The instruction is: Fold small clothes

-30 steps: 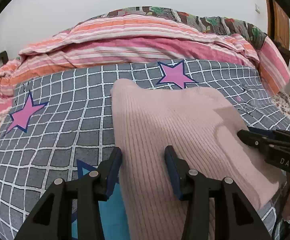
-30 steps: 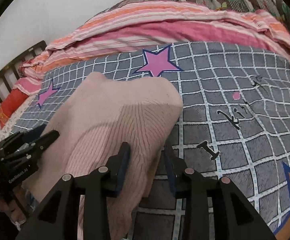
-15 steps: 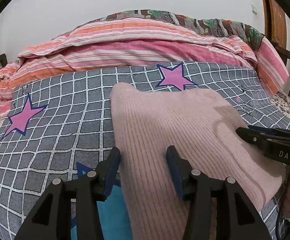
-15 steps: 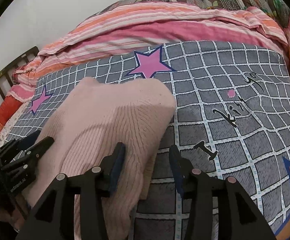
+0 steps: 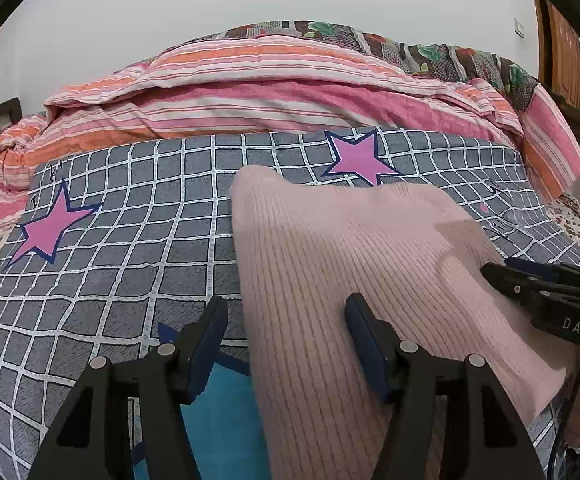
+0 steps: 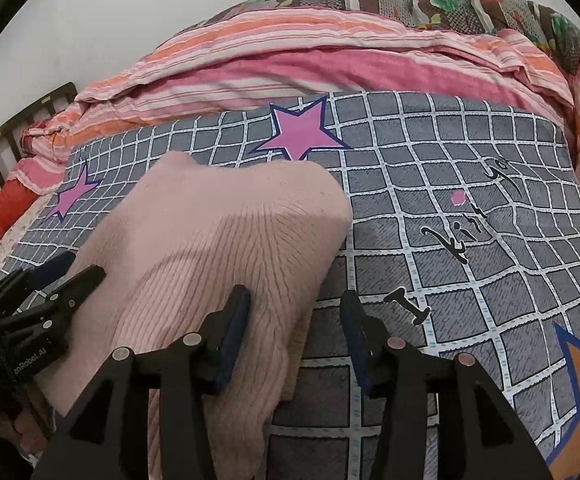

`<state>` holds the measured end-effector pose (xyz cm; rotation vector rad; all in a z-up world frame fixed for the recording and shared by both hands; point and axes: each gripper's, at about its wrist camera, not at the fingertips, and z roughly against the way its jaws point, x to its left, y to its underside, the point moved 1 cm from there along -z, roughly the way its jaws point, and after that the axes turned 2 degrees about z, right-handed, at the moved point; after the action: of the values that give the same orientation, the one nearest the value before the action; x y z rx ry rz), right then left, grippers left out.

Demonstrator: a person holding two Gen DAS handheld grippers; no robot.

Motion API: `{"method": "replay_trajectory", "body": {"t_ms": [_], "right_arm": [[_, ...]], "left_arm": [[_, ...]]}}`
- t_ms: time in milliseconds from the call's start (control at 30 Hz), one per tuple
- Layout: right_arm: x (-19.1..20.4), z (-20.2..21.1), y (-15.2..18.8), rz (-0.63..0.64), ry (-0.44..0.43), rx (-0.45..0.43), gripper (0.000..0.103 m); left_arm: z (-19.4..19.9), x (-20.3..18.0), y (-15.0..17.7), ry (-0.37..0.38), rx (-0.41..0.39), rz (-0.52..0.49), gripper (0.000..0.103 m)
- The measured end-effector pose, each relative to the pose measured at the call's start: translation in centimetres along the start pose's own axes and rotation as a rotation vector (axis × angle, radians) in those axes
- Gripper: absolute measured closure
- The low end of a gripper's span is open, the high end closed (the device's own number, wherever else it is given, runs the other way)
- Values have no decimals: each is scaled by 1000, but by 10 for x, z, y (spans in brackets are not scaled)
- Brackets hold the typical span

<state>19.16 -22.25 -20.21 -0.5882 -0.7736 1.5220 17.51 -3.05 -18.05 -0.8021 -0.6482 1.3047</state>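
A pink ribbed knit garment (image 5: 350, 264) lies folded on the grey checked bedspread (image 5: 130, 248); it also shows in the right wrist view (image 6: 218, 248). My left gripper (image 5: 286, 320) is open, its fingers astride the garment's left edge. My right gripper (image 6: 294, 320) is open, astride the garment's right edge, and appears at the right of the left wrist view (image 5: 538, 292). The left gripper shows at the left of the right wrist view (image 6: 50, 292). Neither holds anything.
A rolled pink and orange striped quilt (image 5: 290, 92) lies along the back of the bed. A floral blanket (image 5: 430, 48) sits behind it. A dark bed frame (image 6: 6, 140) stands at the left. A wooden door (image 5: 562, 40) is at the far right.
Both grippers have opened wider and drawn back slightly from the garment. The garment lies still on the bed.
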Motion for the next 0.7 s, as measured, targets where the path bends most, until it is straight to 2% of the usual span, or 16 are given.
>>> {"method": "replay_trajectory", "body": {"t_ms": [700], "right_arm": [[1,0,0,20,19,-8,57]], "left_arm": [[1,0,0,-5,-5,-1,43]]}}
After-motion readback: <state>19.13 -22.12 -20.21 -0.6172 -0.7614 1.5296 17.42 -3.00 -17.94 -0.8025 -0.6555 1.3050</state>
